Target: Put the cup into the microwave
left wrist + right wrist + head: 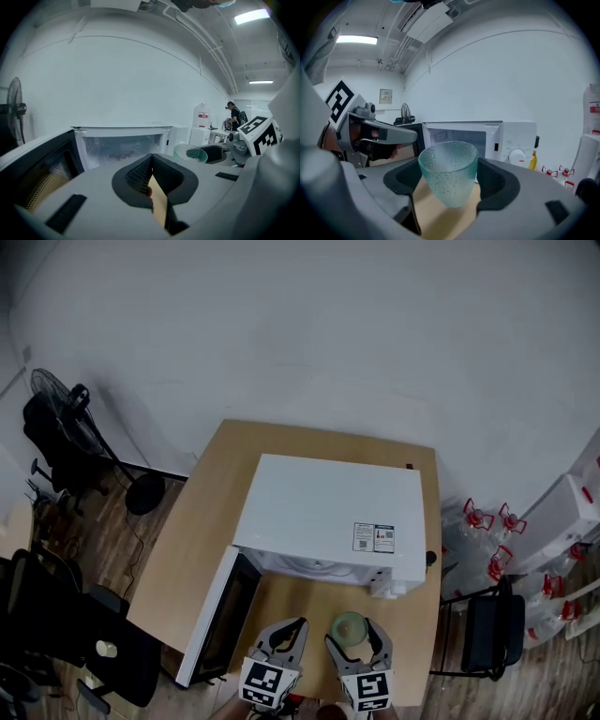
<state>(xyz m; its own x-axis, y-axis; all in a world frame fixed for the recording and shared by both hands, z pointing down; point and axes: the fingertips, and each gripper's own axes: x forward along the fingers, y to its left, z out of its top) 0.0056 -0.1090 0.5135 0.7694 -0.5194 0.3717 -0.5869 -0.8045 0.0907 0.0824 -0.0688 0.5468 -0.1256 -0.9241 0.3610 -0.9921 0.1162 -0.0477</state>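
A white microwave point(333, 512) stands on the wooden table point(211, 512), its door point(217, 615) swung open to the left and its cavity point(454, 135) facing me. My right gripper point(352, 630) is shut on a green dimpled glass cup point(350, 626), held just above the table in front of the open cavity. In the right gripper view the cup point(449, 173) sits between the two dark pads, slightly tilted. My left gripper point(298, 624) hovers beside it to the left, shut with nothing in it; its pads point(140, 176) meet at the tip. The cup point(190, 152) also shows at the right of the left gripper view.
A standing fan point(56, 399) and black chairs point(56, 615) are on the floor to the left. Another chair point(492, 634) and red-capped water bottles point(487, 521) stand to the right. A yellow bottle point(533, 160) is beside the microwave. A person point(233, 115) stands far off.
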